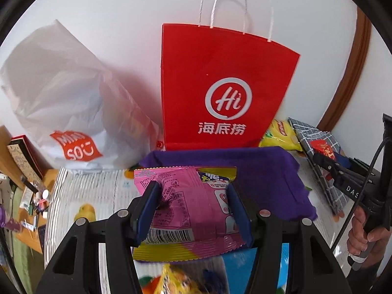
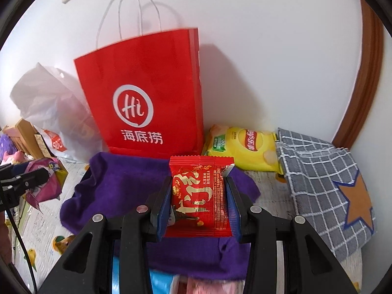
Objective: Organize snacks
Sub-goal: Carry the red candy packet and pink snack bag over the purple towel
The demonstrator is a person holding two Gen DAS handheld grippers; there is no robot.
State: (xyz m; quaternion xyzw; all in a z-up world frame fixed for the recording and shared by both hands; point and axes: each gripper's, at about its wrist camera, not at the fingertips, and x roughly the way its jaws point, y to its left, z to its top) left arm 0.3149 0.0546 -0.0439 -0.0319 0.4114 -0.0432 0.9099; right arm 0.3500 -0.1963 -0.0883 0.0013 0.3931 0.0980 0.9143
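Holding a snack in each hand, I have both packets lifted above the purple cloth point(image 2: 117, 186) that lies on the patterned surface point(image 1: 98, 191). My left gripper point(image 1: 193, 208) has its fingers point(image 1: 148, 208) pressed against the two sides of the pink snack packet point(image 1: 193, 196), which lies flat between them with its barcode toward me and its yellow edge nearest the camera. My right gripper point(image 2: 198, 205) is set narrower, its fingers point(image 2: 163, 208) clamped on the sides of the small red snack packet point(image 2: 199, 196), which stands upright between them.

At the back edge of the surface, against the white wall, the red paper bag point(image 2: 144, 93) stands upright with its white handles up, touching the far edge of the purple cloth. A white plastic bag point(image 1: 61, 103) slumps beside it toward the left edge. On the other side of the red bag a yellow chip bag point(image 2: 245, 149) lies near the back edge, just beside a grey checked pouch point(image 2: 318, 178) with an orange star at the right edge. In the left camera my right hand point(image 1: 367, 235) shows at the right, gripping its handle.
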